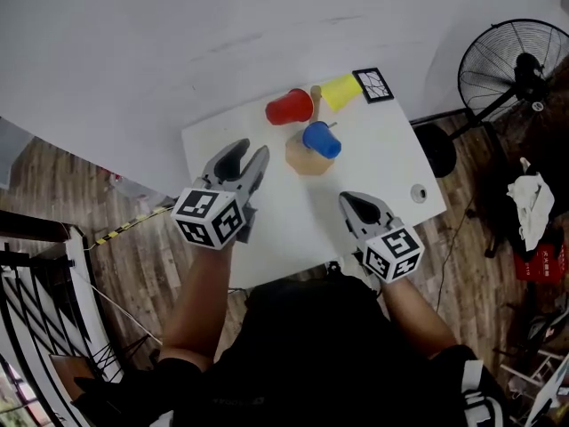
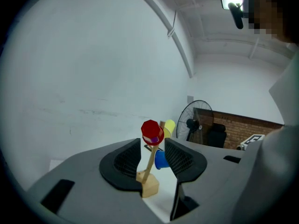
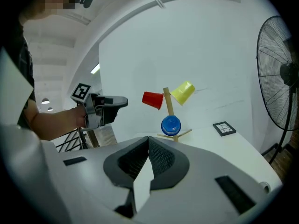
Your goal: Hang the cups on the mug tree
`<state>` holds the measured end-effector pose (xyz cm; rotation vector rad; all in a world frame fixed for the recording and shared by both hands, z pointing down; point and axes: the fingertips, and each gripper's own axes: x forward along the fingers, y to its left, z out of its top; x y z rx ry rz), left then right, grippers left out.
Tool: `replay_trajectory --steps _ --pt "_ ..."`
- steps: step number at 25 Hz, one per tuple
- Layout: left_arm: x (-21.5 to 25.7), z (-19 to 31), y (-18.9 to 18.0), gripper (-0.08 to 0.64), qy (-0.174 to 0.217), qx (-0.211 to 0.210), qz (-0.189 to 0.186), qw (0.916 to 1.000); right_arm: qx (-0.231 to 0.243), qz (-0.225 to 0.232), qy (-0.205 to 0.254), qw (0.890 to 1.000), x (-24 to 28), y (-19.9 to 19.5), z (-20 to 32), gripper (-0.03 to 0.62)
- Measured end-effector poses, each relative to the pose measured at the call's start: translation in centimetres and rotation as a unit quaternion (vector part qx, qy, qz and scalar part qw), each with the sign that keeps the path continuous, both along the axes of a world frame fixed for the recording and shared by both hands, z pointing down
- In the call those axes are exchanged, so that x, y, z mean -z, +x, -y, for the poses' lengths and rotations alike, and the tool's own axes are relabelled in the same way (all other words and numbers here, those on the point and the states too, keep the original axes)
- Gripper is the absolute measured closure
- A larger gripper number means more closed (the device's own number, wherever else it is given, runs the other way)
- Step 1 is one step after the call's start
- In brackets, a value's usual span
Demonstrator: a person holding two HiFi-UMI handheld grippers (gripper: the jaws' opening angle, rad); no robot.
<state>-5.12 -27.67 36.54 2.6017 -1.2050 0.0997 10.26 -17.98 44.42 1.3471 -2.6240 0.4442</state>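
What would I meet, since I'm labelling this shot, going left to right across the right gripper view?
left claw → red cup → yellow cup → marker card → fan

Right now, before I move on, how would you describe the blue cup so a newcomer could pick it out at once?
Find the white table, then the wooden mug tree standing towards its far edge. Three cups hang on it. The blue cup is the lowest one, down near the base, while the red cup and the yellow cup hang side by side at the top.
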Motion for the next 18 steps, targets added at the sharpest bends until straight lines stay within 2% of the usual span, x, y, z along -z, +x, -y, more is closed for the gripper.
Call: replay_trajectory --steps 3,8,13,18 --pt "-1.4 -2.1 -1.5 0.540 -0.006 0.011 0.017 0.9998 0.005 -0.004 0.000 1.000 0.0 -0.6 -0.4 0.586" --pt "-4.5 -5.3 -2.1 0.545 -0.015 -0.005 0.083 0.9964 0.011 -0.012 -0.010 1.000 -0.8 -1.8 -1.5 0.586" --pt "-7.9 -8.0 -1.7 0.545 -0.066 -0.014 0.081 0.9944 0.007 -0.019 -0.018 1.000 -1.4 -2.3 -2.2 0.586" --pt "-9.4 -9.6 -1.9 0.545 -0.073 -0.036 0.107 0.9909 0.001 -0.027 -0.023 0.999 -1.4 -2.3 -2.6 0.586"
